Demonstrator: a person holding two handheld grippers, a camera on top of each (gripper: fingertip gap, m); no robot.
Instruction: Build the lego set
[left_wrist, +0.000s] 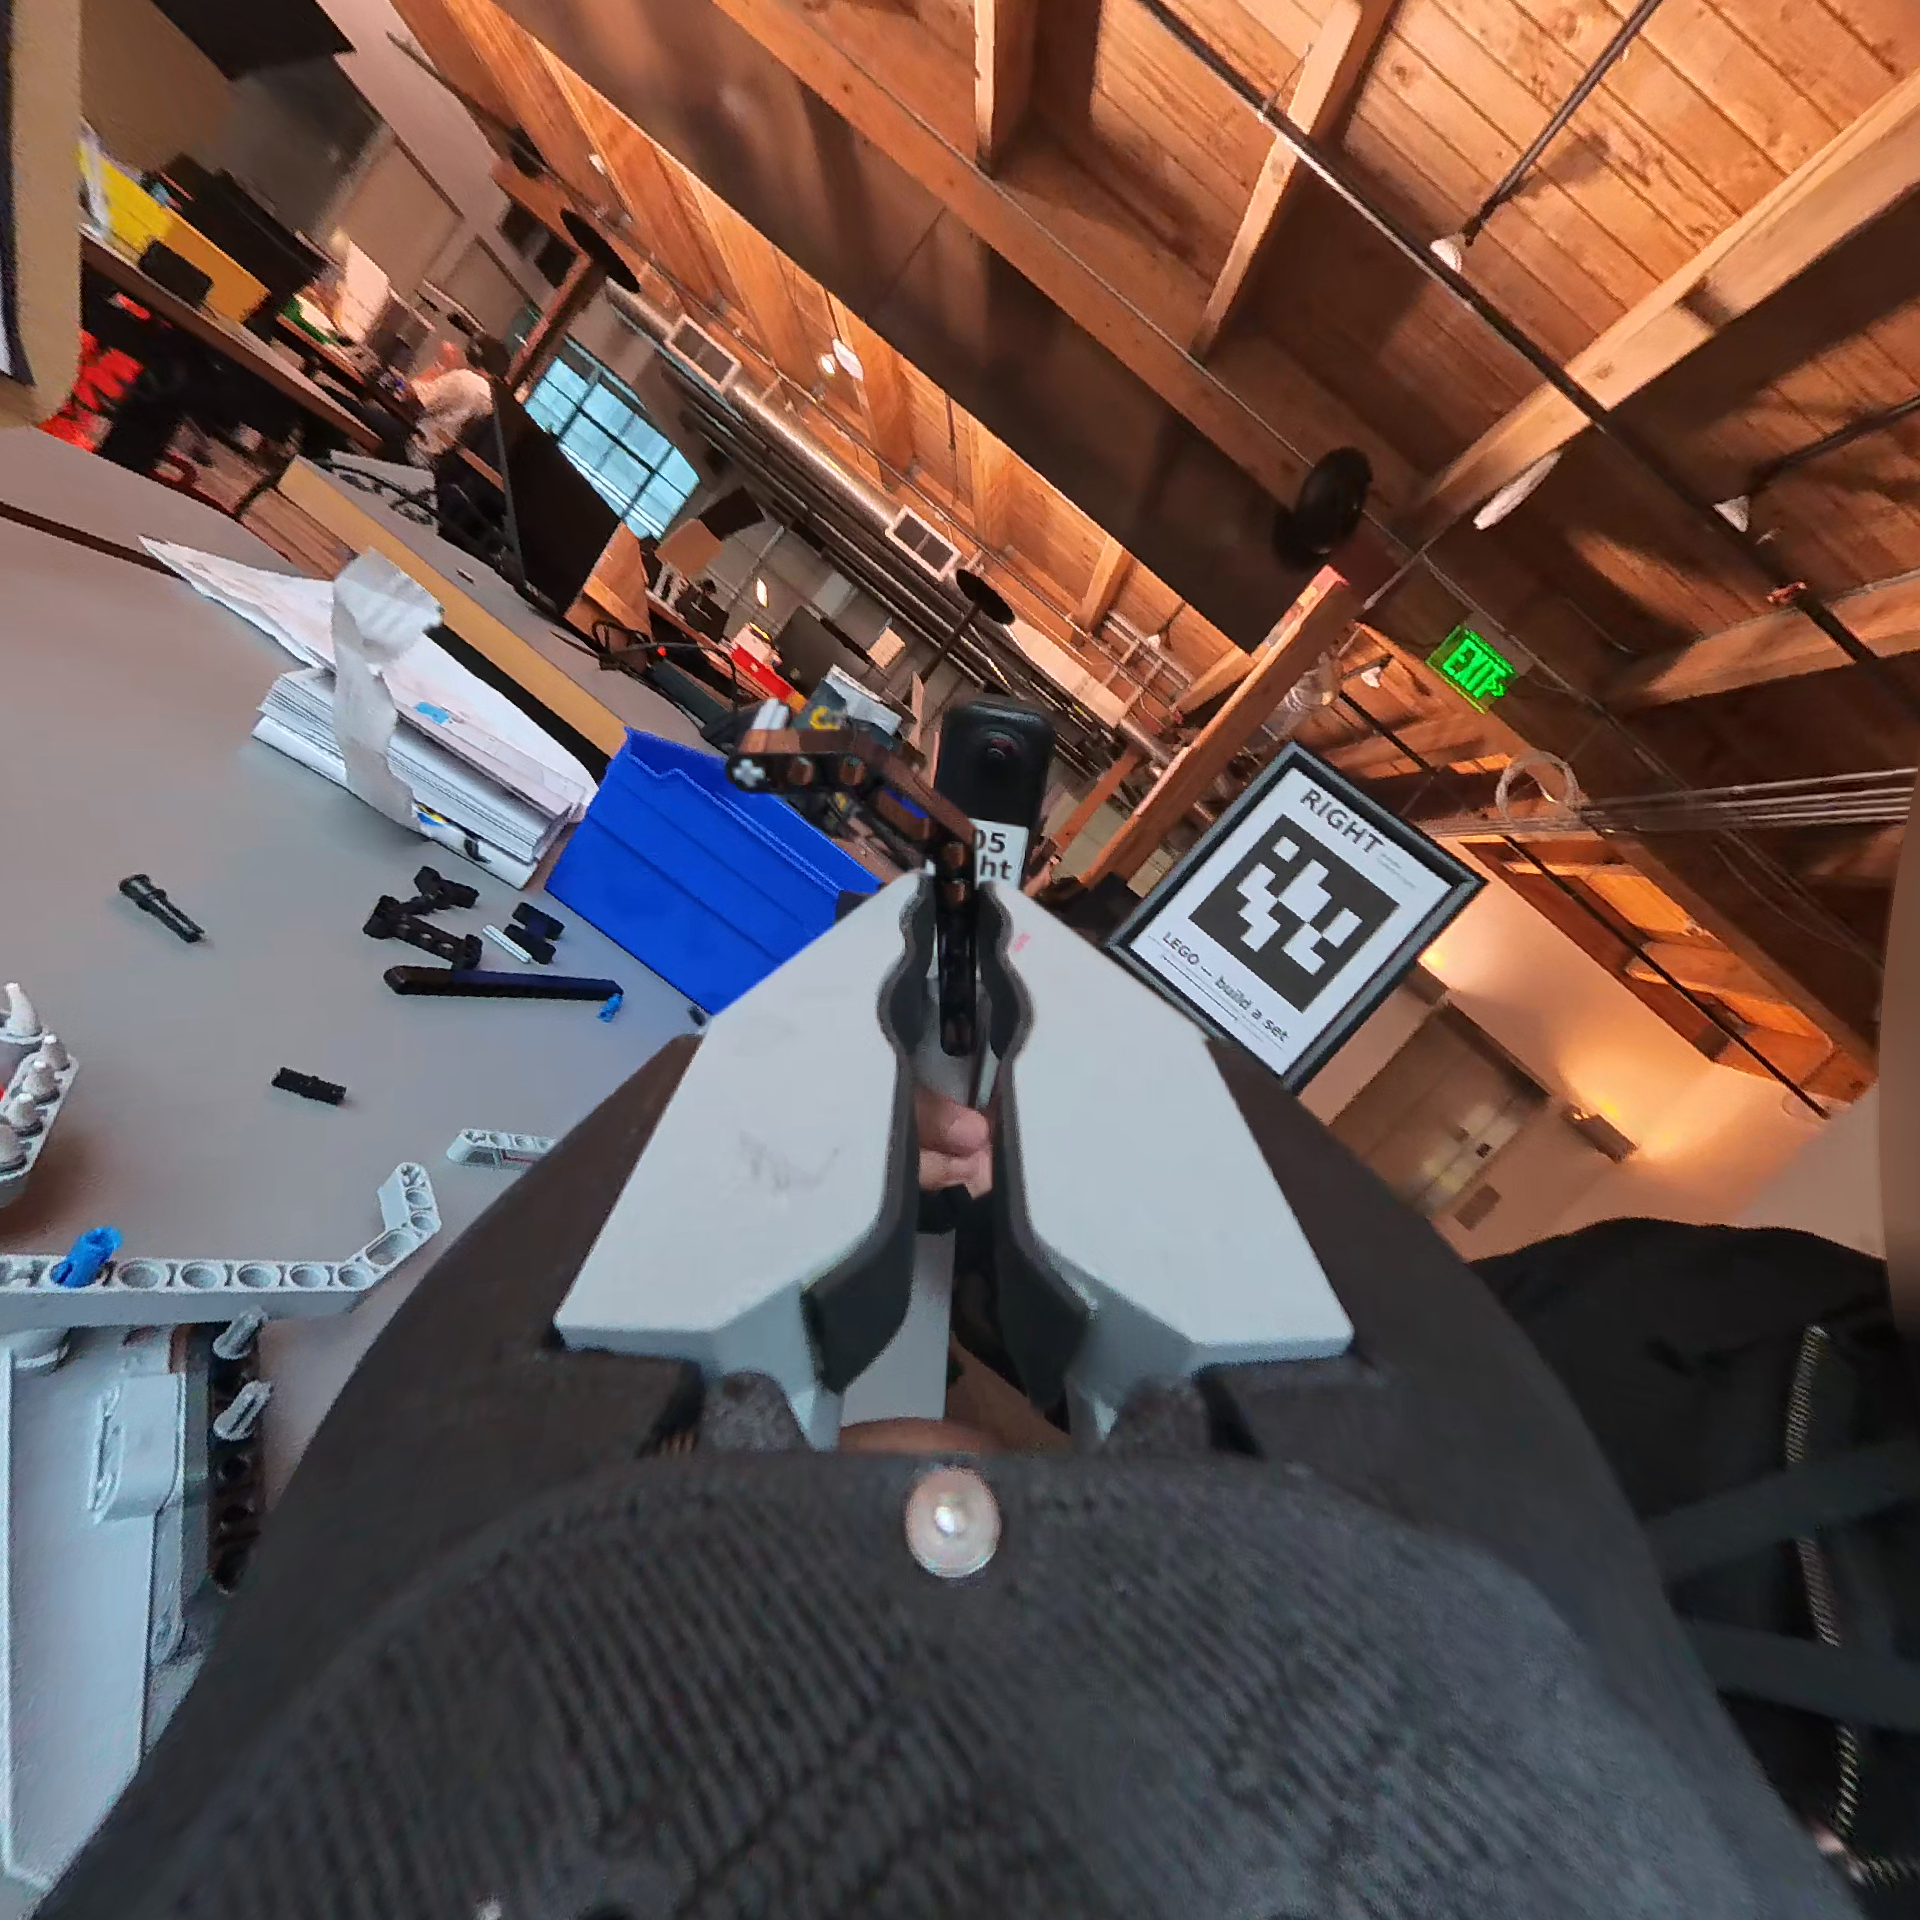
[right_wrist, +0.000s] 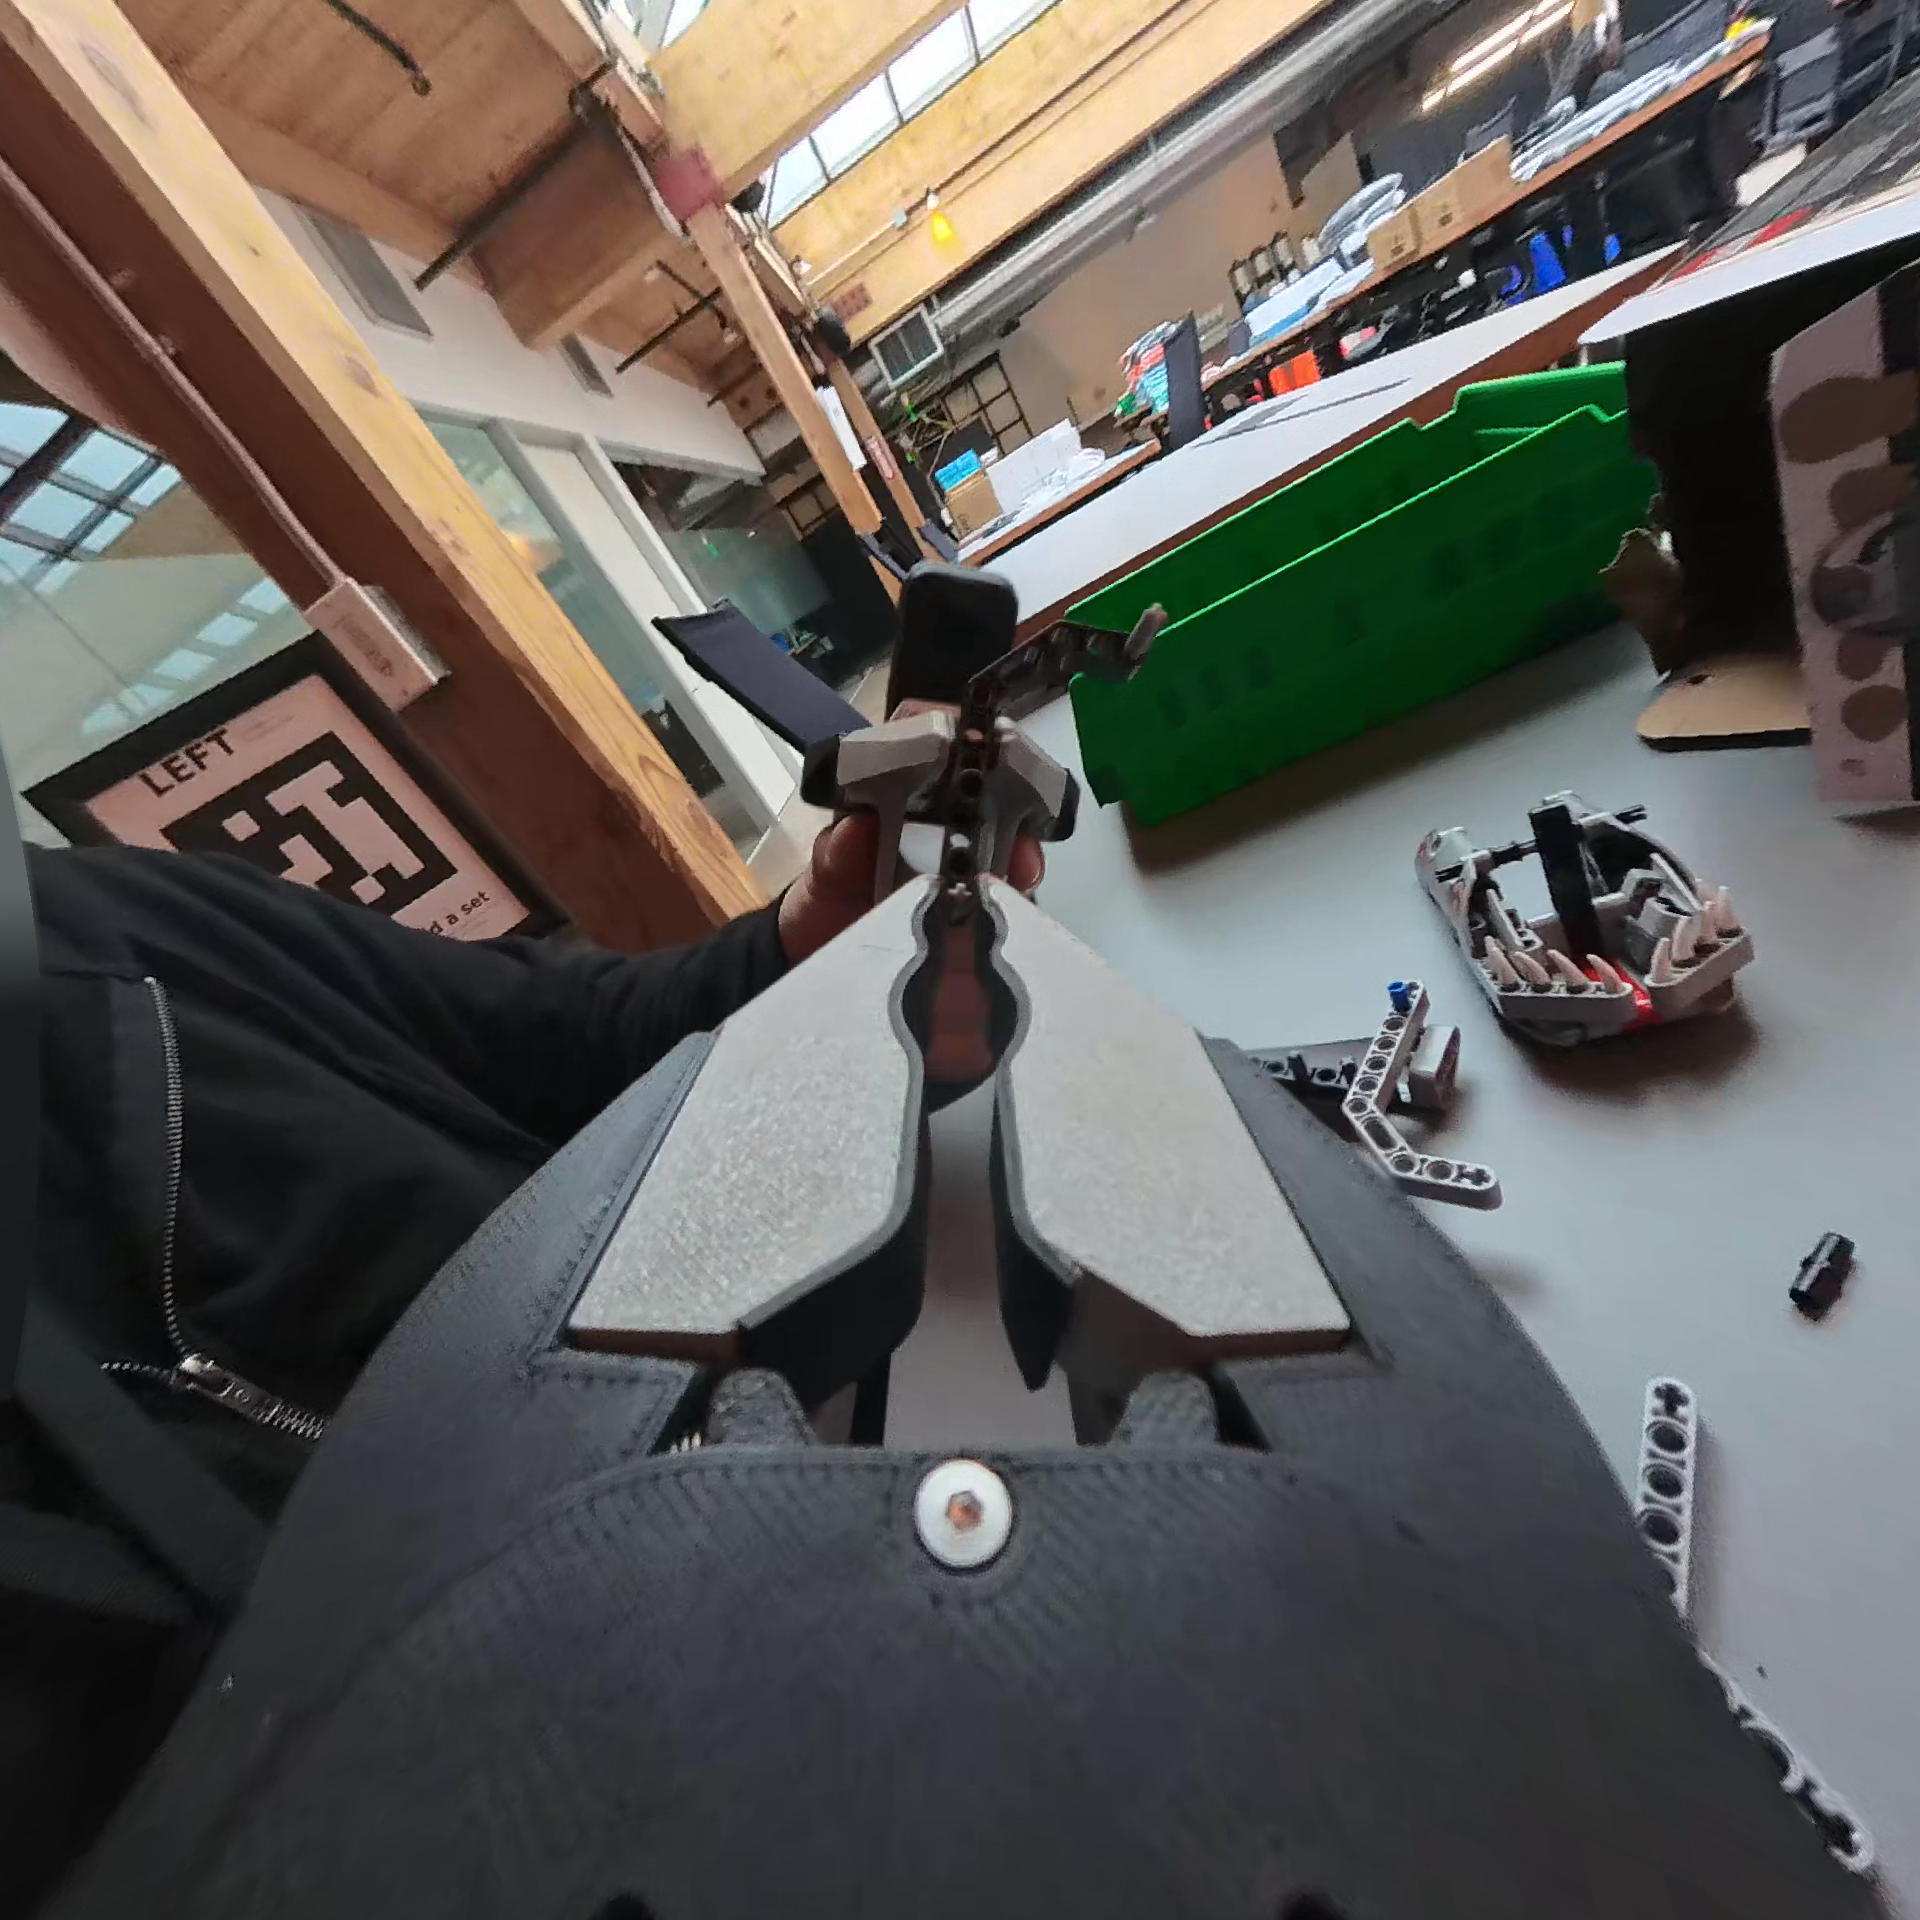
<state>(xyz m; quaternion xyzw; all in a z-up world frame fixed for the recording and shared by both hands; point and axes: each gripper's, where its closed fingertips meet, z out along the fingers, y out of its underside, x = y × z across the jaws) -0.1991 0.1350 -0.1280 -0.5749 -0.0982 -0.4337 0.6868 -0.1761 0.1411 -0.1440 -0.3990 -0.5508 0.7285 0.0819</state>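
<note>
I have the dark brown bent lego beam with its row of pin holes (left_wrist: 951, 956) up in the air between the two tools, well above the grey tabletop (left_wrist: 156, 790), and both claws are clenched on it: my left gripper (left_wrist: 954, 914) pinches the straight lower stretch between its grey fingers, and my right gripper (right_wrist: 958, 896) nips only the very end of the same beam at its fingertips. The beam's upper arm, carrying a small light grey connector (right_wrist: 1143, 627) at its tip, sticks out free beyond the left gripper. What worries me most is that thin right-hand hold (just the tips, with little overlap as far as I can judge): any twist or pull against the left tool could make the end pop out, or lever the beam round in the left pads so the holes no longer line up for the next pin. Squeezing or bending from both ends at once might also work the grey connector loose. If the piece drops, it falls towards the loose parts below, the grey angled liftarm (right_wrist: 1392, 1101), the short black pin (right_wrist: 1820, 1270) and the grey toothed jaw assembly with its white fangs (right_wrist: 1600, 935), and could scatter them or skid off near the green plastic bin (right_wrist: 1351, 623). I cannot tell from either view which part goes on next.
</note>
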